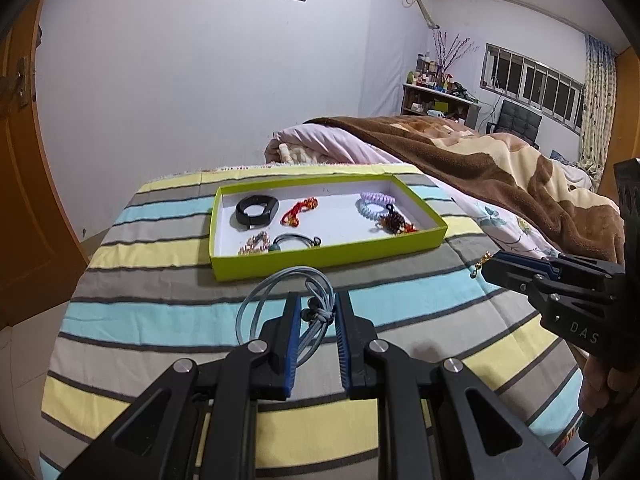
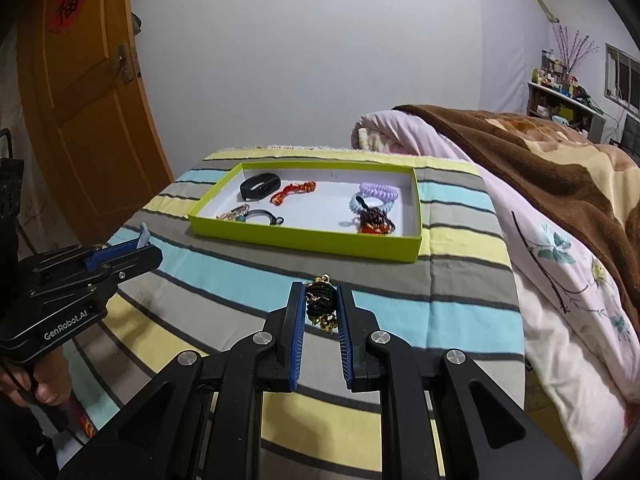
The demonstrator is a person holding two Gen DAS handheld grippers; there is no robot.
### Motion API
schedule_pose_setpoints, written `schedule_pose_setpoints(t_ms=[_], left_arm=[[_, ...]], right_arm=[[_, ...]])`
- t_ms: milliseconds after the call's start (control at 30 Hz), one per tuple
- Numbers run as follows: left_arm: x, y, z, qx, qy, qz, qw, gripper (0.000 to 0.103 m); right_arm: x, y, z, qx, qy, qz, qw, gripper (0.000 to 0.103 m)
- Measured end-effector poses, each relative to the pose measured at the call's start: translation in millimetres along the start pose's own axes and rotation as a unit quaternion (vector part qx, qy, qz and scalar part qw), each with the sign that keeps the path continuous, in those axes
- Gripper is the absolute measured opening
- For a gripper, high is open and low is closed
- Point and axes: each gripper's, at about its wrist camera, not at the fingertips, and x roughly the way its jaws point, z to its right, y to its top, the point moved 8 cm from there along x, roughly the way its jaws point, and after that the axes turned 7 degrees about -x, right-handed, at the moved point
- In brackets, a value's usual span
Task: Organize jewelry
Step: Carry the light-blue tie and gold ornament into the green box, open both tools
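Jewelry sorting looks close to its end, going by what lies in the green tray [image 1: 320, 258] on the striped cover [image 1: 160, 316]. Inside the tray: a black band [image 1: 256, 209] at the far left corner, a red braided piece [image 1: 298, 210] just right of it, a beaded chain [image 1: 254, 243] and a dark cord loop with a teal bead [image 1: 294, 241] along the near wall, two coiled ties, lilac [image 1: 378, 199] and pale blue [image 1: 370, 211], toward the right end, and a dark beaded cluster [image 1: 396, 224] near the right wall. Two pieces are not yet in. The left gripper [image 1: 318, 314], on the near side of the tray and short of its near wall, has its fingers closed on the knot of a grey-blue cord necklace [image 1: 280, 292]; the loop hangs out to the left of the jaws, clear of the cover as far as I can judge. The right gripper [image 2: 320, 306], also on the near side of the tray and toward its right end, has its fingers clamped on a black-and-gold chain bundle [image 2: 320, 304], gold links showing above and below the pads. No other loose piece is visible on the cover around the tray. Judgement: both held items need carrying over the near wall and releasing on bare floor, of which the tray's middle has most.
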Motion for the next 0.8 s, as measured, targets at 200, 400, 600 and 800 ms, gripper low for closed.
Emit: schedule_pose_setpoints(t_ms=[200, 400, 600, 800], left_arm=[[6, 14, -1, 0.001, 0.002, 0.010, 0.9999, 0.018], [18, 30, -6, 0.002, 0.004, 0.020, 0.9998, 0.018], [38, 47, -15, 0.000, 0.010, 0.023, 0.9997, 0.018], [57, 63, -24, -0.002, 0.013, 0.030, 0.9995, 0.018]], right_arm=[[7, 13, 0, -0.003, 0.001, 0.005, 1.000, 0.016], [22, 29, 2, -0.006, 0.002, 0.007, 1.000, 0.016], [43, 46, 4, -0.011, 0.005, 0.005, 1.000, 0.016], [70, 58, 9, -0.010, 0.010, -0.005, 1.000, 0.016]])
